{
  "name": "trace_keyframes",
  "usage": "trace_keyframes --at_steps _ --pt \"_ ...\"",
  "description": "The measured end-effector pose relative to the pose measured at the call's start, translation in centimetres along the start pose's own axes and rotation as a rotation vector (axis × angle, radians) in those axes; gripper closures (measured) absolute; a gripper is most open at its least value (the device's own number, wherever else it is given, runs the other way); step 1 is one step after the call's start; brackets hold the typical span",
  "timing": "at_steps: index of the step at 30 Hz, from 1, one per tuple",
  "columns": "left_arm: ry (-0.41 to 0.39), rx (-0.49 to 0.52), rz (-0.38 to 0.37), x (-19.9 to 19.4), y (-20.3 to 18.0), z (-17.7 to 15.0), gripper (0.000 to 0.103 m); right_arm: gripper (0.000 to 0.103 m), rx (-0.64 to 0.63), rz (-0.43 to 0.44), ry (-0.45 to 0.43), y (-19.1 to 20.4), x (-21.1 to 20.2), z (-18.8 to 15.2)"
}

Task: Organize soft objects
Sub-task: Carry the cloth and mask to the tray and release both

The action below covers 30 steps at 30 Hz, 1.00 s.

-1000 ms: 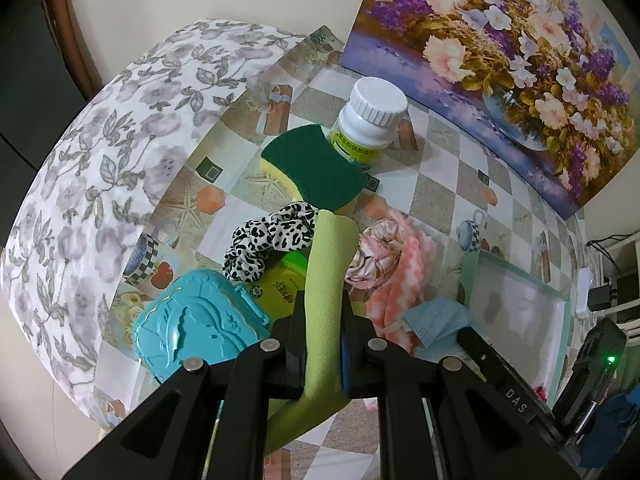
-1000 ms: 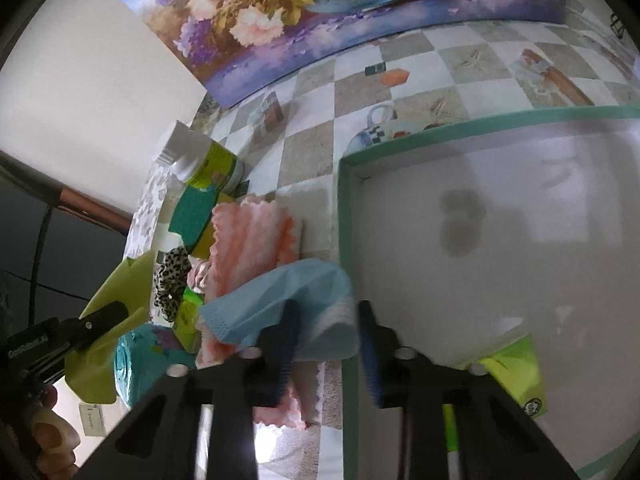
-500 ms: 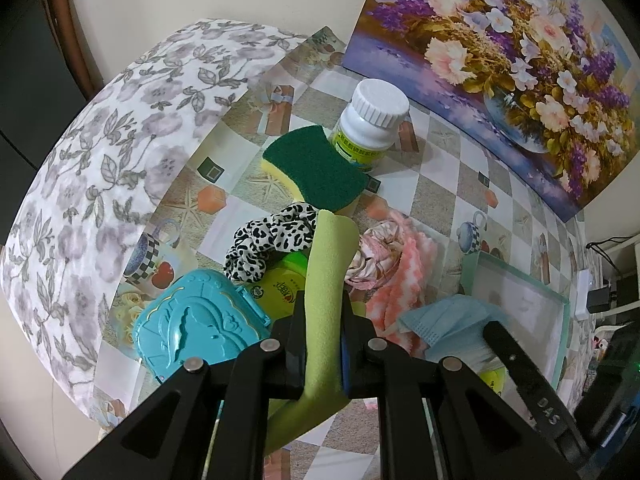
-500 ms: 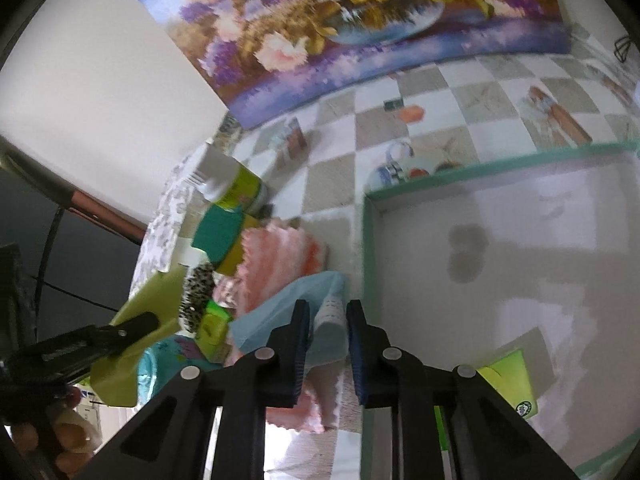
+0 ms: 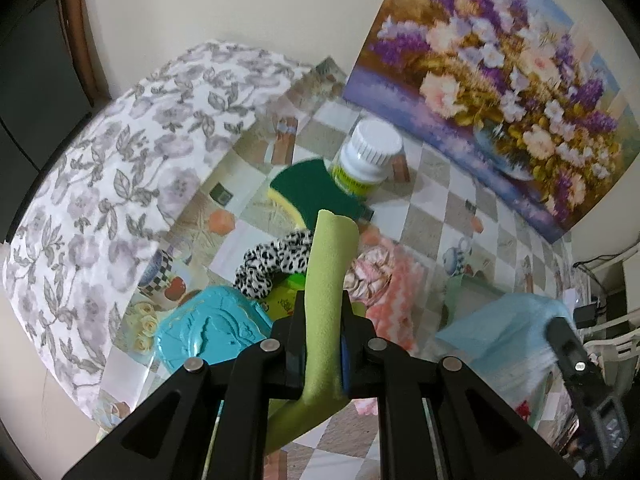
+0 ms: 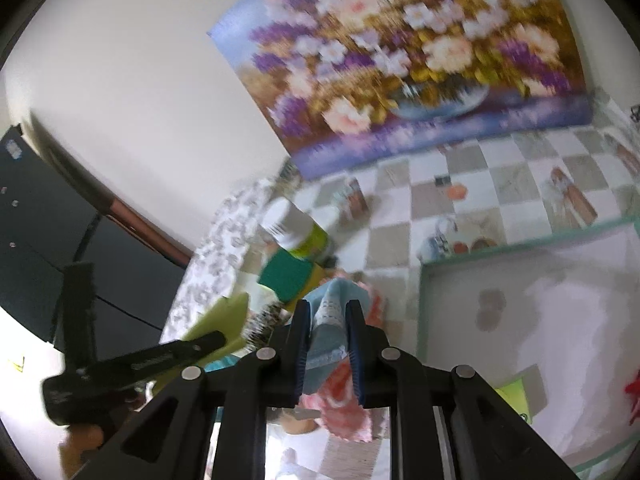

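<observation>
A light green cloth strip point(image 5: 332, 248) stands up between the pads of my left gripper point(image 5: 322, 304), which is shut on it above the pile of soft things. My right gripper point(image 6: 327, 305) is shut on a folded light blue face mask point(image 6: 326, 332), held in the air left of the green-rimmed tray point(image 6: 424, 300). The left wrist view shows the mask point(image 5: 496, 332) hanging at the right. Below lie a leopard-print scrunchie point(image 5: 276, 260), a pink satin scrunchie point(image 5: 368, 276), a pink zigzag cloth point(image 5: 394, 312) and a green-topped sponge point(image 5: 312, 196).
A white-capped bottle point(image 5: 368, 160) stands behind the sponge. A teal embossed case point(image 5: 212, 336) and a yellow-green packet point(image 5: 286, 300) lie under my left gripper. The tray holds a yellow-green item point(image 6: 516, 396). A flower painting point(image 5: 500, 80) leans on the wall; a floral cloth point(image 5: 120, 180) covers the left.
The right gripper closed on the blue mask and lifted it off the pile, tipping its view up toward the wall. The left gripper rose a little with the green strip.
</observation>
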State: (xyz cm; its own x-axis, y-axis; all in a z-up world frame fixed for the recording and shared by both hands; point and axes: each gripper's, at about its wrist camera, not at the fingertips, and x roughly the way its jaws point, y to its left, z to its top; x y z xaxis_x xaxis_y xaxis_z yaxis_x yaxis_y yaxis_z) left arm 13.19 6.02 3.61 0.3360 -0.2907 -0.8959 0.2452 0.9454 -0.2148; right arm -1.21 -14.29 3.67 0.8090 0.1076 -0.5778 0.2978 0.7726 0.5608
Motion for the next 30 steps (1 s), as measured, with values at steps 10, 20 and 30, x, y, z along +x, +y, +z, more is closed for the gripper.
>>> trace_keyframes --at_steps 10,20,30 --pt "-0.113 0.033 -0.061 -4.4 -1.5 0.0 0.091 0.084 -0.056 -0.025 -0.172 2.1 -7.0 1.8" --pt "-0.148 0.182 -0.113 -5.1 -7.6 -2.2 0.091 0.084 -0.053 -0.334 -0.31 -0.9 -13.3 2.4" --pt "-0.098 0.438 -0.161 -2.5 -17.6 -7.5 0.091 0.084 0.044 -0.619 -0.327 -8.2 -17.8 2.2"
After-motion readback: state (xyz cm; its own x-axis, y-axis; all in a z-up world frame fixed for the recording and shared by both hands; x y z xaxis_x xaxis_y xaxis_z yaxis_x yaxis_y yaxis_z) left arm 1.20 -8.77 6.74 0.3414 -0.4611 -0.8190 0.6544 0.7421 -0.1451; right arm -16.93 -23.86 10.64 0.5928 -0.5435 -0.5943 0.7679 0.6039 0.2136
